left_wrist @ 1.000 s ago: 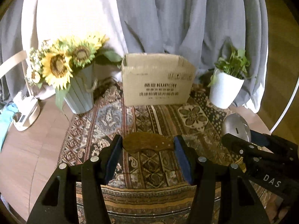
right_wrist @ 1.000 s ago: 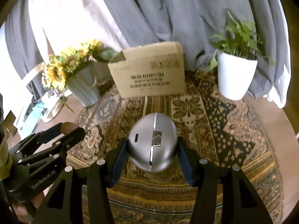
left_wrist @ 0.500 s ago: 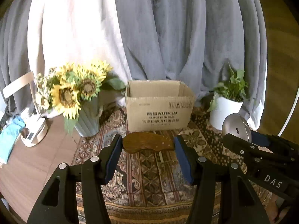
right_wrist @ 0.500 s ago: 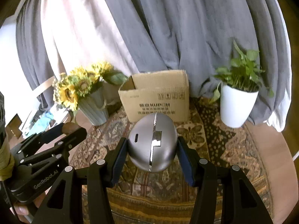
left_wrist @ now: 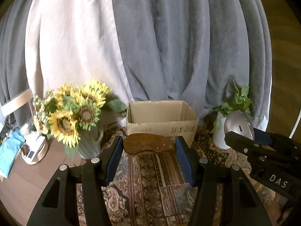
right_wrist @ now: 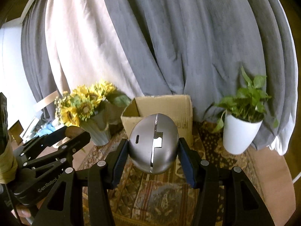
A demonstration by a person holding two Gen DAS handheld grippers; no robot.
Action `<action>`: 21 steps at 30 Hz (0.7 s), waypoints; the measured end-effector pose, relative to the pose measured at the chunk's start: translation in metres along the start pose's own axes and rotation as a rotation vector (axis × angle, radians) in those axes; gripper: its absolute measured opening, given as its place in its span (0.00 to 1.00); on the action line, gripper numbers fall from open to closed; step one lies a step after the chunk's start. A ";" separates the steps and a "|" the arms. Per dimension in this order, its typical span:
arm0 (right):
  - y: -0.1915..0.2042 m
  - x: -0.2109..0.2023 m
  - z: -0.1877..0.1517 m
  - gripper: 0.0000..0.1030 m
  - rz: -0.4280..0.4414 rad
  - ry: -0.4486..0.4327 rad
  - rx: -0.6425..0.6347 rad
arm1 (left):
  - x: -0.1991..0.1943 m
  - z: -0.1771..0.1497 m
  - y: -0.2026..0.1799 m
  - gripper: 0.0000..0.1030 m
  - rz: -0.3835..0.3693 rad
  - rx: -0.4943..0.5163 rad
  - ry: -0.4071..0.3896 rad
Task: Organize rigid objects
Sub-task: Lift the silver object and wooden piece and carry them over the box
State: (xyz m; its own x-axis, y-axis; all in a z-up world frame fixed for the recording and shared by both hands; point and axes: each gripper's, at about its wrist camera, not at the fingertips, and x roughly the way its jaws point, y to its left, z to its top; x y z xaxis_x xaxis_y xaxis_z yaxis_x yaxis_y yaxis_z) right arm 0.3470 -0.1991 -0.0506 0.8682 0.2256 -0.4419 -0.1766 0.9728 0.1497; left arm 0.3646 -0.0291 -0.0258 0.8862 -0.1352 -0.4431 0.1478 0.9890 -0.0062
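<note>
My left gripper [left_wrist: 148, 146] is shut on a brown wooden handle-shaped piece [left_wrist: 148, 146] and holds it up in the air, in front of an open cardboard box [left_wrist: 161, 120]. My right gripper [right_wrist: 153, 146] is shut on a silver egg-shaped metal object [right_wrist: 153, 143], also held high before the box [right_wrist: 180, 105]. In the left wrist view the right gripper [left_wrist: 263, 150] and the silver object [left_wrist: 238, 125] show at the right. In the right wrist view the left gripper [right_wrist: 56, 145] shows at the left.
A patterned rug [left_wrist: 150, 179] covers a round wooden table [left_wrist: 18, 179]. A sunflower vase [left_wrist: 75, 116] stands left of the box, a white potted plant [right_wrist: 242, 131] to its right. Grey and white curtains [left_wrist: 150, 37] hang behind. A small white device [left_wrist: 33, 150] sits far left.
Both grippers have risen with their objects still held. The box, vase and plant now sit lower in view, and the box's open top shows.
</note>
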 end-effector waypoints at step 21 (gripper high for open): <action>-0.013 0.075 0.073 0.52 0.009 -0.041 -0.047 | 0.085 0.070 0.010 0.55 0.002 0.036 -0.046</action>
State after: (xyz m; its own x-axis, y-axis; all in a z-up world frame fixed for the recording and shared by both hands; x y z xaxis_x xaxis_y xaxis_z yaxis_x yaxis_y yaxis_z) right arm 0.4481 -0.1988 -0.0205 0.8849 0.2326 -0.4036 -0.2051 0.9724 0.1108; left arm 0.4726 -0.0350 -0.0008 0.9056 -0.1362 -0.4017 0.1605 0.9867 0.0273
